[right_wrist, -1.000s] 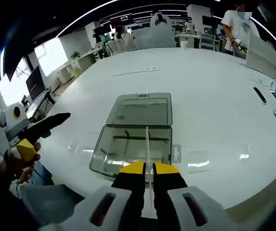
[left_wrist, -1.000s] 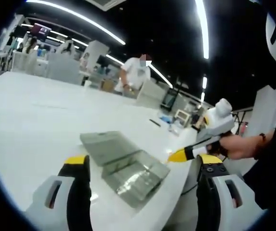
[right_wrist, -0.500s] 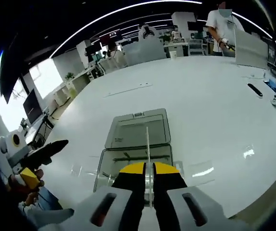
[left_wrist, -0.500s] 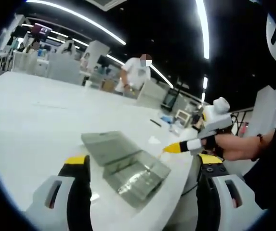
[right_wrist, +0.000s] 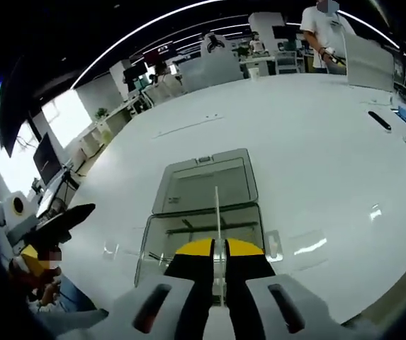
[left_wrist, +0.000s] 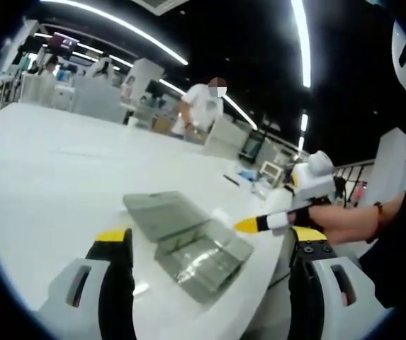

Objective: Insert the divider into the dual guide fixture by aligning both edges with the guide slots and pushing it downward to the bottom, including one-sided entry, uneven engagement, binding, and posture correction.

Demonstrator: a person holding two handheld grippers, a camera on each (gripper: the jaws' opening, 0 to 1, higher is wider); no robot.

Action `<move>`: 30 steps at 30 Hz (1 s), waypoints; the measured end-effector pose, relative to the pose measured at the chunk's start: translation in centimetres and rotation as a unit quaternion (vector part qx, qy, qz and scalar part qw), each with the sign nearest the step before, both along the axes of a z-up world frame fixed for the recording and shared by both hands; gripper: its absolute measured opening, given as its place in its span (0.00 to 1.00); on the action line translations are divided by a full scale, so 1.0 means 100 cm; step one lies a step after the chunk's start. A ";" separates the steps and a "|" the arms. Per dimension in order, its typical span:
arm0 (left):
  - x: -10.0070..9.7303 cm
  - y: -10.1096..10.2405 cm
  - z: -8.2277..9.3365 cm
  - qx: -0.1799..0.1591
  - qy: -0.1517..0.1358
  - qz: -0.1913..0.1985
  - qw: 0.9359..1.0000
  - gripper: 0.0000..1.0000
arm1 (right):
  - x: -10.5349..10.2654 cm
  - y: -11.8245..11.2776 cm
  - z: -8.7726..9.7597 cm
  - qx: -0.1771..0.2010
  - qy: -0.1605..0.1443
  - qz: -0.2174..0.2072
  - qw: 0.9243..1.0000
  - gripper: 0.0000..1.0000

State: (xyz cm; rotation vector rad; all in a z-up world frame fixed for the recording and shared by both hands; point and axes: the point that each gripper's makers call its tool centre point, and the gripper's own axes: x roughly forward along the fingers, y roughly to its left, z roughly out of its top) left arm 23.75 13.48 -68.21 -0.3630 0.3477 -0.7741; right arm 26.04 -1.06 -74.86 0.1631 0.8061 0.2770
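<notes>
— What lies around the work?

— A wide white table [right_wrist: 316, 142], with small items near its far right edge and a person in a white shirt [right_wrist: 326, 28] beyond. The clear open box [right_wrist: 203, 212] sits near the table's front edge, its lid flat behind it (nothing blocks it).

— And the jaws?

— The right gripper [right_wrist: 217, 249] pinches the thin clear divider [right_wrist: 217, 212] edge-on above the box. The left gripper [left_wrist: 210, 244] gapes wide, holding nothing, short of the box.
</notes>
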 end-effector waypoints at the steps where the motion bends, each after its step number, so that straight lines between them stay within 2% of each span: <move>1: 0.000 0.000 0.000 0.000 0.000 0.000 1.000 0.89 | 0.001 0.000 0.000 -0.002 -0.004 0.001 1.000 0.00; 10: 0.001 0.000 -0.002 -0.002 0.002 0.001 1.000 0.89 | 0.000 0.005 0.000 0.007 0.002 0.007 1.000 0.00; 11: 0.000 0.000 -0.002 -0.001 0.002 0.001 1.000 0.89 | 0.001 0.005 -0.001 -0.003 0.000 0.010 1.000 0.00; 14: 0.001 0.001 -0.002 -0.003 0.003 0.003 1.000 0.89 | 0.001 0.006 -0.003 0.003 0.006 0.008 1.000 0.00; 16: 0.001 0.002 -0.002 -0.003 0.002 0.004 1.000 0.89 | 0.001 0.006 -0.003 -0.007 0.003 0.018 1.000 0.00; 18: 0.002 0.003 -0.001 -0.005 0.002 0.005 1.000 0.89 | 0.001 0.009 -0.004 0.003 0.009 0.015 1.000 0.00; 20: 0.002 0.004 -0.002 -0.004 0.003 0.006 1.000 0.89 | 0.002 0.008 -0.005 -0.011 0.005 0.021 1.000 0.00; 30: 0.002 0.005 -0.001 -0.006 0.002 0.008 1.000 0.89 | 0.002 0.008 -0.005 -0.031 -0.002 0.028 0.999 0.00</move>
